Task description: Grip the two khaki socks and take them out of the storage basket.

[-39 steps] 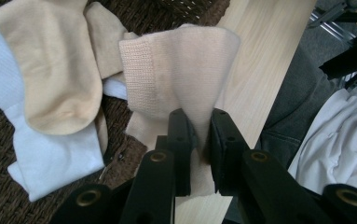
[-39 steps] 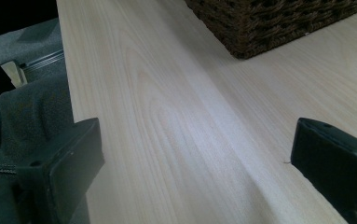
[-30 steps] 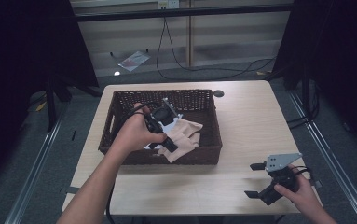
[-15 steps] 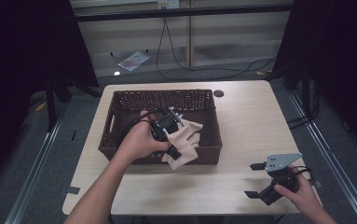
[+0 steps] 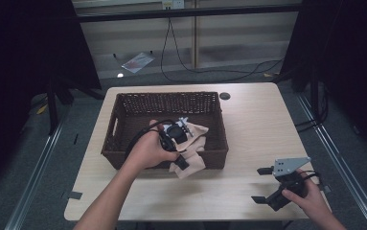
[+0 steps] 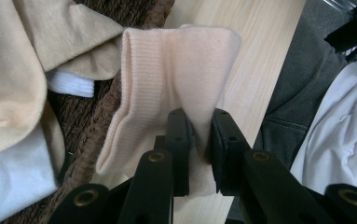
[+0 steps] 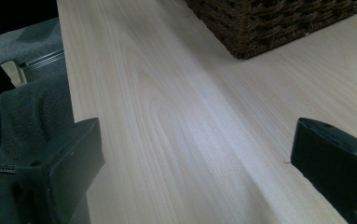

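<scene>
In the left gripper view a pale peach sock [image 6: 176,60] hangs over the front rim of the dark wicker basket [image 6: 97,121], its end down on the table. My left gripper [image 6: 199,119] is shut on a fold of that sock. From above, the left gripper [image 5: 183,160] sits at the basket's [image 5: 166,96] front wall with the sock [image 5: 193,167] draped out. My right gripper [image 5: 260,184] rests near the table's front right, open, and the right gripper view confirms nothing between the jaws of that gripper [image 7: 199,154].
More socks lie in the basket: a beige one [image 6: 8,70] and a white one [image 6: 69,84]. The light wooden table [image 7: 181,93] stretches between the basket [image 7: 278,23] and the right gripper. A black round grommet [image 5: 225,96] sits behind the basket.
My left hand has come toward the basket's front rim and sunk, carrying the peach sock out over the edge. The right hand has stayed where it was.
</scene>
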Demonstrator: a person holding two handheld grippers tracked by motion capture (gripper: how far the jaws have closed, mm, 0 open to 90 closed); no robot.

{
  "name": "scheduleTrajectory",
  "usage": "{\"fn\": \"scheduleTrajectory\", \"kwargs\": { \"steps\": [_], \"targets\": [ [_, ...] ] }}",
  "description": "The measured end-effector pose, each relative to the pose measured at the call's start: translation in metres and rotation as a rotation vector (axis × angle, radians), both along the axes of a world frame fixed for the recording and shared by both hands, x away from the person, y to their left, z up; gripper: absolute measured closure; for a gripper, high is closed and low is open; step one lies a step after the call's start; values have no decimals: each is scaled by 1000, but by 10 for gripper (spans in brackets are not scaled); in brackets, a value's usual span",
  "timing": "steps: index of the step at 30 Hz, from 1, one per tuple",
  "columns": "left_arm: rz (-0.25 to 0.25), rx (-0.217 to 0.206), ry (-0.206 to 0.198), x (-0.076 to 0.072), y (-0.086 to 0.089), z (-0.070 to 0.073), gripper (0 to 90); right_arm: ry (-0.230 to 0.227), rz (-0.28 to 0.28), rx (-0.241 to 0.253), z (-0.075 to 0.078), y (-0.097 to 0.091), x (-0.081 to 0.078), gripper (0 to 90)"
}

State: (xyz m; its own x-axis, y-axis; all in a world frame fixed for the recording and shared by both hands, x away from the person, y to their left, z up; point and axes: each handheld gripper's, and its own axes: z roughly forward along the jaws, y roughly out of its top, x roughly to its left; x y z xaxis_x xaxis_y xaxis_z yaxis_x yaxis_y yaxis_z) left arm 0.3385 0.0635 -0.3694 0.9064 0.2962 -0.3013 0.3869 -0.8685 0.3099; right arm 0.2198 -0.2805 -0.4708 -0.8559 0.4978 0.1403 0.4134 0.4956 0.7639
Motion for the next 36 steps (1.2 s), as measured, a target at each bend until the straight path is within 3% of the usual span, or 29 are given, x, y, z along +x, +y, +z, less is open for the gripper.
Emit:
{"fn": "scheduleTrajectory", "kwargs": {
  "steps": [6,8,13,15,17,20,29,36],
  "targets": [
    [-8,-2,2,-1,-1,-3,770,0,0,1,0,0,0,22],
    [-11,-4,-25,-2,-2,-4,708,-1,1,0,0,0,0,22],
    [-10,-18,12,-5,-3,1,496,-5,3,0,0,0,0,22],
    [-14,-24,-8,-7,-3,4,427,-3,2,0,0,0,0,22],
    [-9,-26,-3,-7,-3,9,390,-1,0,0,0,0,0,22],
    [9,-36,-35,-4,-3,16,320,-1,0,-1,0,0,0,22],
    [58,-33,-86,13,-5,35,238,-3,1,0,0,0,0,22],
    [117,-31,-121,30,-10,31,192,-1,3,-1,0,0,0,22]
  ]
}}
